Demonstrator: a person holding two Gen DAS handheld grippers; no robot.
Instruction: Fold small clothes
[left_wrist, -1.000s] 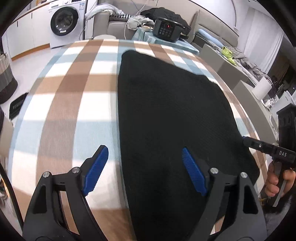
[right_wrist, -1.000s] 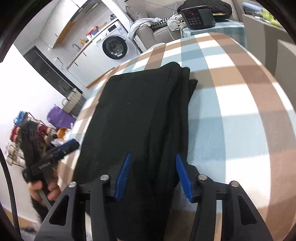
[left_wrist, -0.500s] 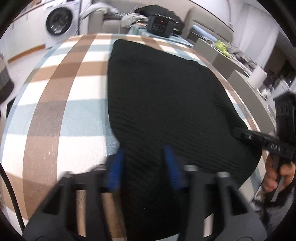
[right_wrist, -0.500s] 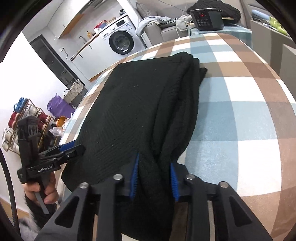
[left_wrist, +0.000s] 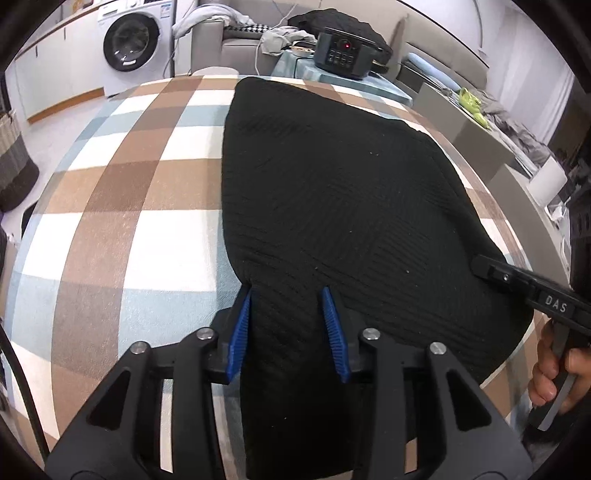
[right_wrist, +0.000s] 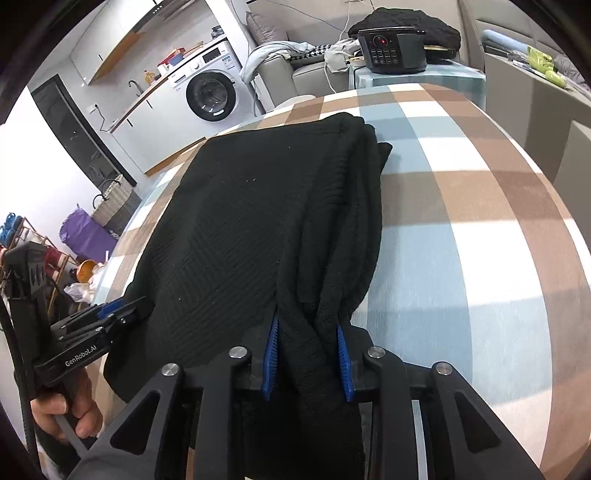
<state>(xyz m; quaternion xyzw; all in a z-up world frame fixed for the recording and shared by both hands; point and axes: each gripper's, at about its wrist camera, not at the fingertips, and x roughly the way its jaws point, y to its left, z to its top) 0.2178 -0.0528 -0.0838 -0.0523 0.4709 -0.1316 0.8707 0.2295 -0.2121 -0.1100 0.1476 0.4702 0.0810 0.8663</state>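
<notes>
Both my wrist cameras show a bright, evenly lit room in soft white light, with no harsh glare. The fisheye lenses bend everything: the checked tablecloth (left_wrist: 110, 229) bulges like a dome, and a black ring of vignette closes off every corner. Focus is sharp across both views, with no motion blur. The black knit garment (left_wrist: 332, 206) soaks up light, so I make out only a faint ribbed texture and a few pale lint specks. In the right view a broad soft shadow band crosses the cloth (right_wrist: 461, 229). The washing machine (right_wrist: 210, 96) front looks slightly overexposed.
</notes>
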